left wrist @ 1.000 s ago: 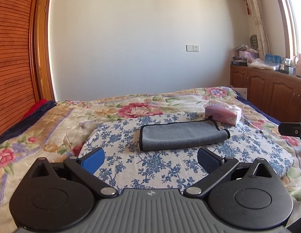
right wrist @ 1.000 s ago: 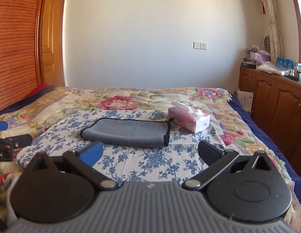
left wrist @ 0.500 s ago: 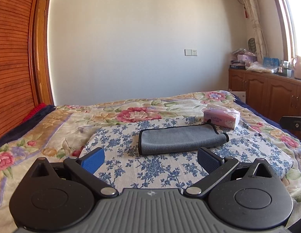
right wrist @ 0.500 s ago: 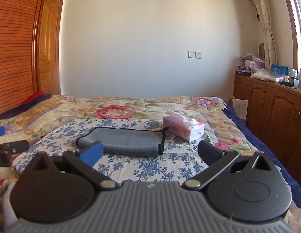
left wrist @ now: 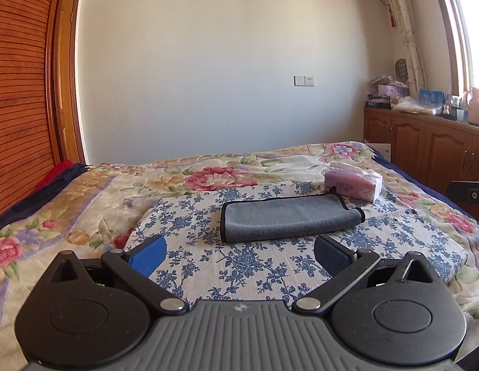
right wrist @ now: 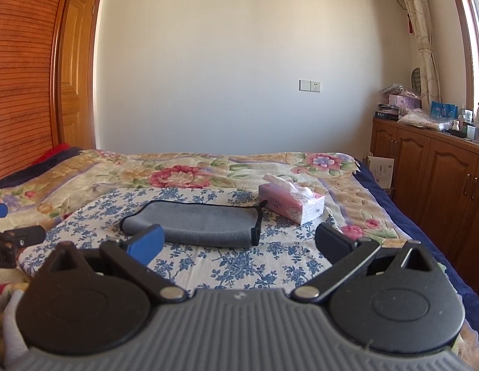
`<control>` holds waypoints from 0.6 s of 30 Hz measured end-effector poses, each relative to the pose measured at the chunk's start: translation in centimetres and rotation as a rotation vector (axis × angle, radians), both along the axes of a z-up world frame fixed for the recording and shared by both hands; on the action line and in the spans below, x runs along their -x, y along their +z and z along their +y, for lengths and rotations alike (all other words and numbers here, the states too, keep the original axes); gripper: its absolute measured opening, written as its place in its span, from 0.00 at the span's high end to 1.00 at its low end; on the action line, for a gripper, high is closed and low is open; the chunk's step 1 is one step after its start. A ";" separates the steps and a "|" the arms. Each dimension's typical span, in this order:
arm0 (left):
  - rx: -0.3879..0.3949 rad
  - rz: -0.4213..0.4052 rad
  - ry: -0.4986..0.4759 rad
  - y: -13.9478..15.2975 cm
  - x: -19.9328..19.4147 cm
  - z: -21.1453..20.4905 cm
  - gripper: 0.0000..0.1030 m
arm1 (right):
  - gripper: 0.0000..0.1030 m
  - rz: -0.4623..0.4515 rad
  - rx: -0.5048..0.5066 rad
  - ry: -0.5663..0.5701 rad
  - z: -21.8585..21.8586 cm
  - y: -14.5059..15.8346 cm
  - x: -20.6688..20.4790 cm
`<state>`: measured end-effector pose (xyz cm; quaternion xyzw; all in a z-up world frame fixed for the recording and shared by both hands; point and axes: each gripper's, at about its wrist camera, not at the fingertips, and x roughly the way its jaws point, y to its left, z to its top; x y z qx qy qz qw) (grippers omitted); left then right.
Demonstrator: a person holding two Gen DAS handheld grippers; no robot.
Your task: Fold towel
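A grey towel with black trim [left wrist: 286, 218] lies folded into a long strip on a blue-flowered cloth [left wrist: 239, 266] on the bed. It also shows in the right wrist view [right wrist: 196, 224]. My left gripper [left wrist: 239, 252] is open and empty, held back from the towel's near edge. My right gripper [right wrist: 238, 242] is open and empty, also short of the towel. The right gripper's tip shows at the right edge of the left wrist view [left wrist: 468, 193]. The left gripper's tip shows at the left edge of the right wrist view [right wrist: 13, 239].
A pink tissue pack [left wrist: 352, 184] sits just beyond the towel's right end, also in the right wrist view [right wrist: 290, 205]. Wooden cabinets [right wrist: 431, 167] with clutter on top line the right wall. A wooden wardrobe and door [left wrist: 26, 99] stand on the left.
Both grippers have drawn back and tilted up, so the towel sits lower and farther in each view. The towel has not moved. Both stay open.
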<state>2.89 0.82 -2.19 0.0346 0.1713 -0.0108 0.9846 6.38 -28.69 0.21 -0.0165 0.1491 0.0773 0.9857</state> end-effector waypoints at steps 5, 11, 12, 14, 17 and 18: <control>0.000 0.000 -0.001 0.0 -0.1 0.1 0.00 | 0.00 0.001 -0.005 -0.005 -0.1 0.0 -0.1; 0.001 -0.001 -0.002 0.0 0.0 0.1 0.00 | 0.00 0.000 -0.003 -0.005 -0.1 0.0 0.0; 0.000 -0.001 -0.001 0.0 0.0 0.1 0.00 | 0.00 0.000 -0.003 -0.006 -0.1 0.0 0.0; 0.001 -0.002 -0.002 0.0 -0.1 0.1 0.00 | 0.00 -0.001 -0.003 -0.007 -0.1 0.0 0.0; 0.002 -0.004 -0.003 0.0 0.0 0.1 0.00 | 0.00 -0.001 -0.002 -0.006 -0.1 0.0 0.0; 0.002 -0.004 -0.003 0.0 -0.1 0.1 0.00 | 0.00 -0.002 -0.001 -0.006 -0.1 0.0 0.0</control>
